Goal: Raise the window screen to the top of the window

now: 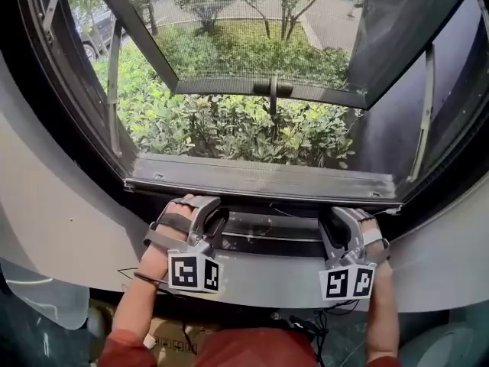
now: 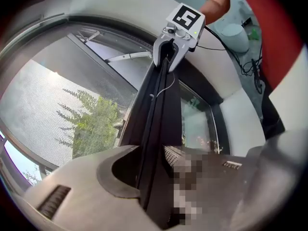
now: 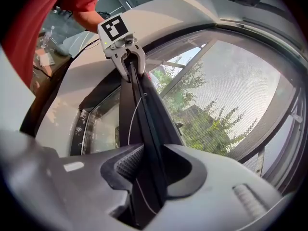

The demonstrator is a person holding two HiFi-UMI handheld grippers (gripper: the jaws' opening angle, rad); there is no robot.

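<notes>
Window screen [image 3: 250,81] mesh covers the opening, and its dark bottom rail [image 2: 159,129] sits low at the sill. The left gripper [image 1: 205,219] and right gripper [image 1: 345,224] each clamp that rail, well apart. Lifting probably goes best with both ends kept level, so the rail does not jam. The window's top is cut off, and a mosaic patch masks part of the left jaws.

The white window ledge [image 1: 267,277] spans the near side. Just above it, the screen bar [image 1: 267,226] lies level in the dark lower frame [image 1: 267,245], running from left end to right end.
</notes>
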